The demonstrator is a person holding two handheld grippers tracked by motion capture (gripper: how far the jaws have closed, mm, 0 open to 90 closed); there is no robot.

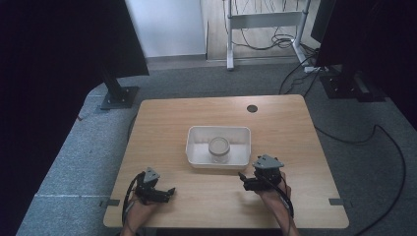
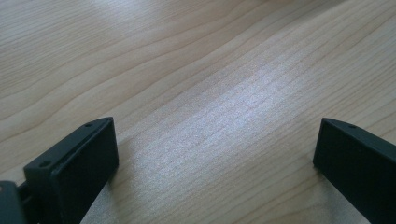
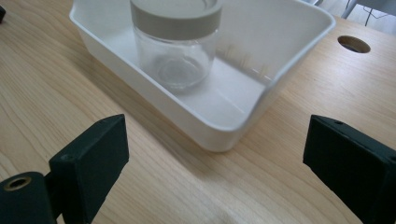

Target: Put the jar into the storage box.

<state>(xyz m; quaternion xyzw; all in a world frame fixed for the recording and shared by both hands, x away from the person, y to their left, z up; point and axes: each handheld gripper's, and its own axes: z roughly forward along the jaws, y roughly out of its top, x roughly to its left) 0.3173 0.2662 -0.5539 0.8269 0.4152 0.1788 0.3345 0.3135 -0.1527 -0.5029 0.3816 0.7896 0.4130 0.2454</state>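
Note:
A white rectangular tray (image 1: 196,152) sits in the middle of the wooden table (image 1: 162,128). Inside it stands a clear glass jar (image 1: 219,149) with a grey lid. My left gripper (image 1: 168,193) rests near the front left edge, open over bare wood (image 2: 215,135). My right gripper (image 1: 244,181) is just in front of the tray's near right corner, open and holding nothing. In the right gripper view the tray's corner (image 3: 224,135) lies a short way ahead of the spread jaws of the right gripper (image 3: 217,140), with the jar (image 3: 175,46) upright behind it.
A round cable hole (image 1: 252,108) (image 3: 353,44) is in the table's far side. Dark panels on stands (image 1: 118,93) flank the table, with another base at right (image 1: 344,86). Cables (image 1: 388,142) trail over the grey carpet. A white desk frame (image 1: 260,29) stands at the back.

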